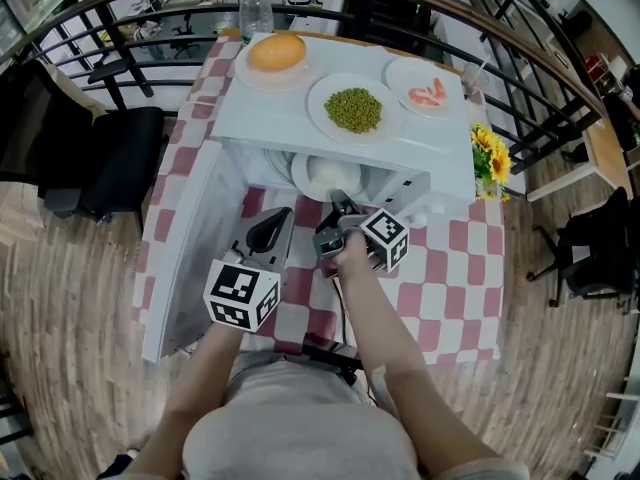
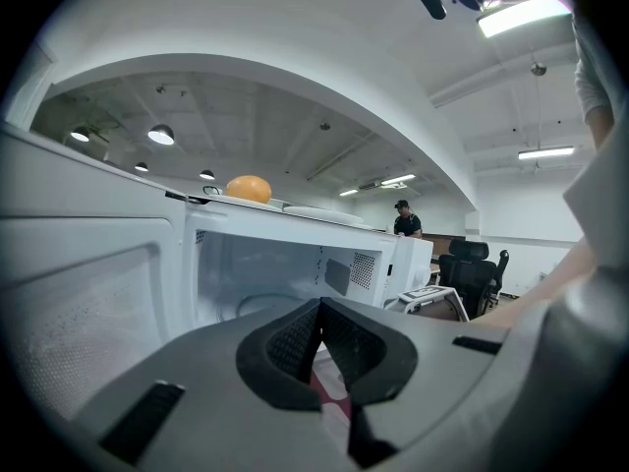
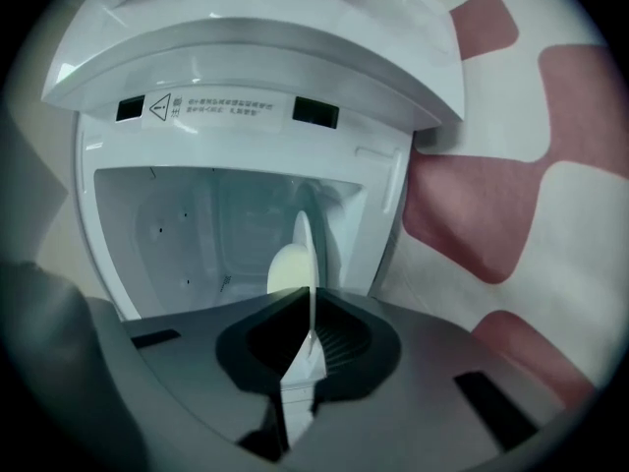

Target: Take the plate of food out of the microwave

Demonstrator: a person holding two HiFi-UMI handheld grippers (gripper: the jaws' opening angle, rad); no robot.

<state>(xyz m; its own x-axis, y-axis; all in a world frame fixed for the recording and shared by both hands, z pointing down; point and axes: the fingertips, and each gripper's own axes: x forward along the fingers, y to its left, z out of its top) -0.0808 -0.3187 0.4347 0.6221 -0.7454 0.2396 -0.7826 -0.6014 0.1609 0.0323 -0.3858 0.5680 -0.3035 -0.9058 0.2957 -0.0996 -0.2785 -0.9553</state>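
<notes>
The fingers (image 3: 349, 347) of the right gripper (image 3: 313, 313) are pinched on the near rim of the plate (image 3: 306, 234). They take it edge-on, so the rim runs straight down the line between the pads. The plate sits inside the microwave (image 1: 250, 118), on the cavity floor just behind the opening. It carries a pale mound of food (image 3: 284, 269) whose type cannot be determined. A rim grip is the likely choice because the cavity leaves little room to reach under or around the plate.

The fingers (image 2: 290, 340) of the left gripper (image 2: 315, 313) are pressed together with nothing between them. This gripper hovers in front of the microwave, beside the open door (image 1: 190, 238), and does not touch the plate. Judged from this position, it is placed to steady the plate once the plate clears the opening.

The door stands swung out at the microwave's left side, leaving the cavity mouth unobstructed for withdrawal.

Three further dishes rest on top of the microwave:
- a dish with an orange dome (image 1: 250, 80)
- a dish of green bits (image 1: 318, 98)
- a dish of pink pieces (image 1: 398, 76)

A jolt to the housing could disturb them, so the pull calls for a level, smooth draw.

The microwave stands on a table (image 1: 450, 268) under a checked cloth. Sunflowers (image 1: 487, 153) stand at the microwave's right corner.
</notes>
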